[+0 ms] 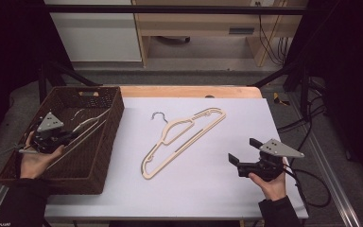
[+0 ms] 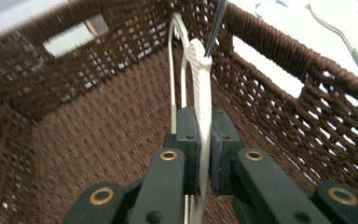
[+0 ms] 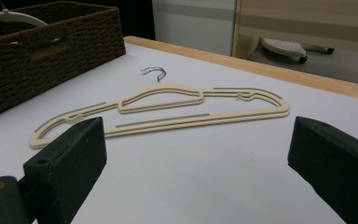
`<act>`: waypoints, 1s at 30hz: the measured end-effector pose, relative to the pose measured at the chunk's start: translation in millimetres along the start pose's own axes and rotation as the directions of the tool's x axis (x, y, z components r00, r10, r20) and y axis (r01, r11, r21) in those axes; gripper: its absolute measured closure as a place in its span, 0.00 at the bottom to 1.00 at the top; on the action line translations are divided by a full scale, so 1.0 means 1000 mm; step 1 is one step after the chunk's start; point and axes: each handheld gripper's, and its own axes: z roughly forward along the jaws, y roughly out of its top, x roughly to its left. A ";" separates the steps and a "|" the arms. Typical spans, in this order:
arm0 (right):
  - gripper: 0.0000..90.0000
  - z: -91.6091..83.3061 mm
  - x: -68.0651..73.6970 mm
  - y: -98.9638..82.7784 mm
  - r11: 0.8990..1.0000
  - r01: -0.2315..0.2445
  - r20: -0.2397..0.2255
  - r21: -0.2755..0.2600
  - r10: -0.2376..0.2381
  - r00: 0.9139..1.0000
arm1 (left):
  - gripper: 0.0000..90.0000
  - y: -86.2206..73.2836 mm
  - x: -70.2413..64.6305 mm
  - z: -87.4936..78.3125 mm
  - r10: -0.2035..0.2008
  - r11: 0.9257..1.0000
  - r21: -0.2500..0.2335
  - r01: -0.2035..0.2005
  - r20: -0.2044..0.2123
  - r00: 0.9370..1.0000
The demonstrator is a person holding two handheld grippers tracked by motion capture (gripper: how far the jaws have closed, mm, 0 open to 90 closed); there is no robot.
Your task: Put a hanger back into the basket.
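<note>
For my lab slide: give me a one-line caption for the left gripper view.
Left gripper clamps a cream hanger inside the brown woven basket.

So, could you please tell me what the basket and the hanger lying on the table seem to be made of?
The basket looks like dark brown woven wicker or paper cord, matt; the open weave lets light through its walls. The hanger on the table seems to be cream plastic, flat and smooth, with grey strips that may be non-slip rubber, and a thin, shiny metal hook.
</note>
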 end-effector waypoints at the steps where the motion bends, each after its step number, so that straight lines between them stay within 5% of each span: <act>1: 0.05 0.000 0.000 0.000 1.000 0.000 0.000 0.000 0.000 1.000 | 0.93 0.000 0.000 0.000 0.000 1.000 0.000 0.000 0.000 1.000; 6: 0.05 0.001 0.001 0.000 1.000 0.001 -0.005 0.001 -0.001 1.000 | 0.90 0.003 -0.004 0.002 -0.023 0.999 0.040 0.022 0.021 1.000; 10: 0.05 0.000 0.001 0.000 1.000 0.004 -0.008 0.000 -0.004 1.000 | 0.87 -0.003 -0.009 0.013 -0.032 0.987 0.160 0.028 0.028 0.999; 14: 0.05 0.000 0.001 0.000 1.000 0.001 -0.008 -0.001 -0.001 1.000 | 0.87 -0.006 -0.011 0.013 -0.034 0.988 0.149 0.029 0.028 0.999; 22: 0.05 0.000 0.002 0.000 1.000 0.003 -0.006 0.000 -0.003 1.000 | 0.81 -0.003 -0.016 0.018 -0.035 0.979 0.205 0.023 0.057 0.998; 30: 0.05 0.000 0.002 0.001 1.000 0.003 -0.008 -0.003 -0.003 1.000 | 0.74 -0.005 -0.021 0.027 -0.011 0.959 0.283 -0.014 0.087 0.996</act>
